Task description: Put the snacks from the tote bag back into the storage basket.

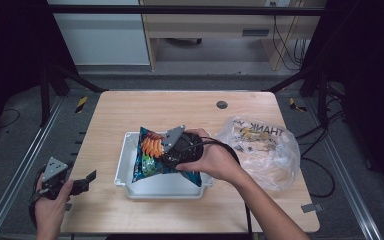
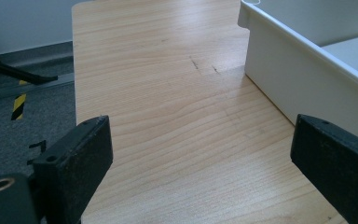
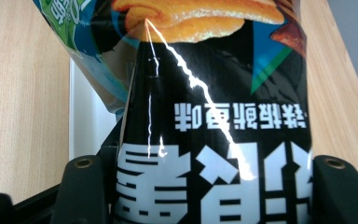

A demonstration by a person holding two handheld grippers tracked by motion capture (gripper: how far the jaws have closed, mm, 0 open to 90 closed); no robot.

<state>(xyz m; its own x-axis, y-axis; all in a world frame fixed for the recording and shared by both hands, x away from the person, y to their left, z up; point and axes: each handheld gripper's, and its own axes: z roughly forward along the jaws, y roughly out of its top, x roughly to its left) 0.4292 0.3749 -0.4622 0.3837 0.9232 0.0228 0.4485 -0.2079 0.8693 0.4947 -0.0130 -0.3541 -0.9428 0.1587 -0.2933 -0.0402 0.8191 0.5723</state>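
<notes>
On the pale wooden table [image 1: 130, 107] ringed by grey floor and dark frame rails, I see the snack bag [image 1: 152, 157] tilted over the white tray [image 1: 122, 167] at the table's middle, and my right gripper [image 1: 167, 150] is clamped on it, the glossy printed foil pinched between both black jaws in the right gripper view. Just right of the tray lies a crumpled clear plastic bag [image 1: 270, 150], while my left gripper [image 1: 87, 180] rests at the table's near left edge, jaws spread wide with nothing between them.
</notes>
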